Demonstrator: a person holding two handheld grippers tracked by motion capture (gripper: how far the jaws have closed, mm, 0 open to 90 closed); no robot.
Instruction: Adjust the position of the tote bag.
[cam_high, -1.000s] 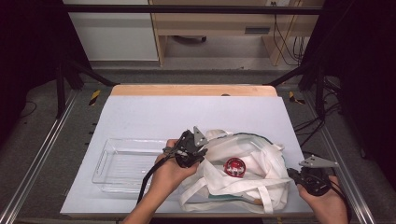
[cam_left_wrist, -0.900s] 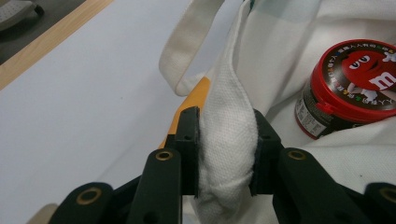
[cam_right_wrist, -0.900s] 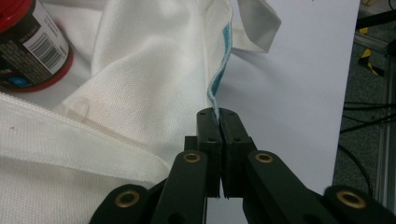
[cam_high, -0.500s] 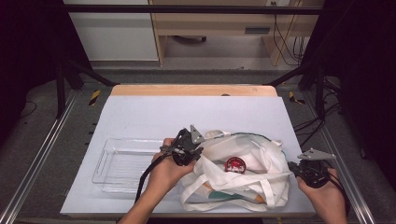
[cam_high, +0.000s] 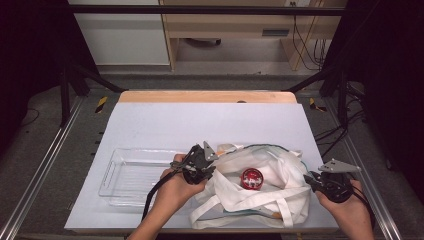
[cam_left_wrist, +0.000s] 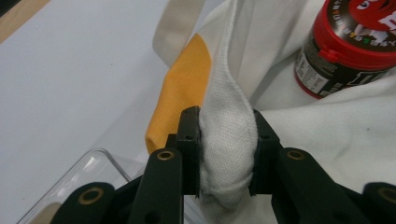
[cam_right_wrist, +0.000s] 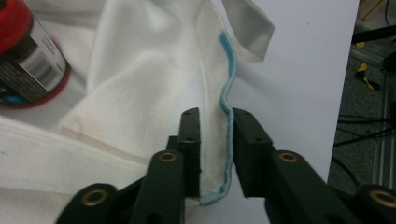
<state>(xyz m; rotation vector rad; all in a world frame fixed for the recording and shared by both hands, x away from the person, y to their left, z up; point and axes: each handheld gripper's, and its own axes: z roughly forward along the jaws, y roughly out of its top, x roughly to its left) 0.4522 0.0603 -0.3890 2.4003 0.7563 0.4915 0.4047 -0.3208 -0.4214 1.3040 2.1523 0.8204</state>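
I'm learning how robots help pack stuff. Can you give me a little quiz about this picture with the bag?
1. True or false: the left gripper is pinching a fold of the white bag.
2. Where is the red-lidded jar? A: on the floor. B: in the bag's open mouth. C: between a gripper's jaws.
3. What lies between the jaws of the right gripper?

Key
1. True.
2. B.
3. The bag's blue-trimmed edge. The jaws have just been opening, with a gap beside the cloth, so they no longer clamp it.
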